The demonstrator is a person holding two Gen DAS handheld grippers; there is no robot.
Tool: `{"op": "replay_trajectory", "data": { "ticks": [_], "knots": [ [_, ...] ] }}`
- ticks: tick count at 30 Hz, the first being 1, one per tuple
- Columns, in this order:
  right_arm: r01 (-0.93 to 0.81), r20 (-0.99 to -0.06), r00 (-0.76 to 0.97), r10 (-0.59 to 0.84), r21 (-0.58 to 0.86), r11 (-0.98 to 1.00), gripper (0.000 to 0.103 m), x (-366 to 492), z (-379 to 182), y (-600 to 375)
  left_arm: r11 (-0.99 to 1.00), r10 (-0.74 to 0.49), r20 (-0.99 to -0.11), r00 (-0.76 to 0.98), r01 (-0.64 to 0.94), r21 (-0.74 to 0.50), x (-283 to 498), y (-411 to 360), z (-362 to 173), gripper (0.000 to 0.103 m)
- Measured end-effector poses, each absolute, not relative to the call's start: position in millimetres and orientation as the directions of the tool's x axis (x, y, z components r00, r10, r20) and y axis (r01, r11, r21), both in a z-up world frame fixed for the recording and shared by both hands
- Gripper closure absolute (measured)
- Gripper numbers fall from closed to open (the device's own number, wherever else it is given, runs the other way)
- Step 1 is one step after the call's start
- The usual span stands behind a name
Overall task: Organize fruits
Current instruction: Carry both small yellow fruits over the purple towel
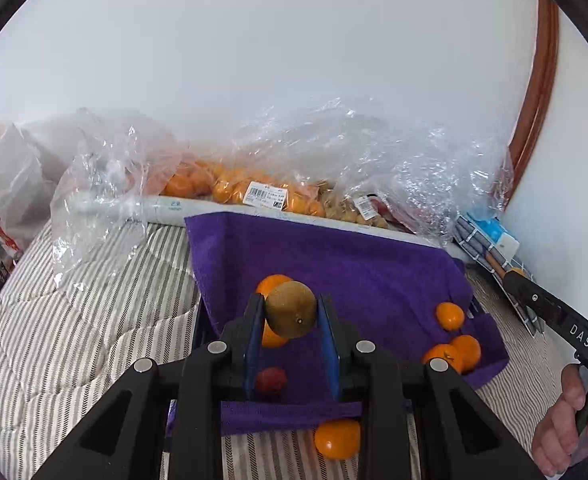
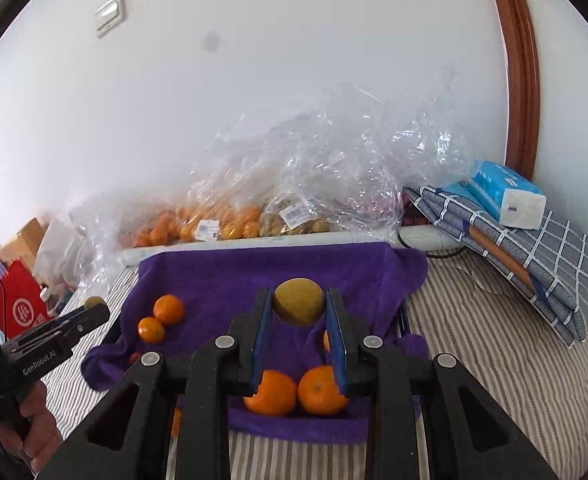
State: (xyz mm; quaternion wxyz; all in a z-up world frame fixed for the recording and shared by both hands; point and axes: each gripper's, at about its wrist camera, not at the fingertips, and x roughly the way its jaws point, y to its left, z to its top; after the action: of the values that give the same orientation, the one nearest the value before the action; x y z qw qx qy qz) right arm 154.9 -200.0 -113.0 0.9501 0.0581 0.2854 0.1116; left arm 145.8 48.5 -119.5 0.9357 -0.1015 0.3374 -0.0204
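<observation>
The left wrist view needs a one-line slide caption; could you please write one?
Left claw shut on a brown kiwi above a purple towel scattered with oranges.

A rough purple terry towel [image 2: 229, 276] lay on striped quilted cloth [image 2: 474, 344]; crinkled glossy plastic bags [image 2: 334, 152] sat behind.

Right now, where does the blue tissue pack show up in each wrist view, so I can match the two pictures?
Left wrist view: tissue pack sits at the right edge, small, by the wall behind the checked cloth.
Right wrist view: tissue pack lies upper right, large, on top of the checked cloth.
Shared landmark: the purple towel spread across the middle of both.
</observation>
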Motion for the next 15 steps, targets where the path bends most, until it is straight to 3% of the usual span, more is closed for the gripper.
{"op": "replay_trajectory", "data": {
  "ticks": [15],
  "knots": [
    [-0.152,-0.560,0.788,0.256,0.225,0.962,0.076,170.7,-140.4,-222.3,0.962,-0.148,-0.669,0.728,-0.051,-0.269,160.4,62.9,-147.6,0.078]
  ]
}}
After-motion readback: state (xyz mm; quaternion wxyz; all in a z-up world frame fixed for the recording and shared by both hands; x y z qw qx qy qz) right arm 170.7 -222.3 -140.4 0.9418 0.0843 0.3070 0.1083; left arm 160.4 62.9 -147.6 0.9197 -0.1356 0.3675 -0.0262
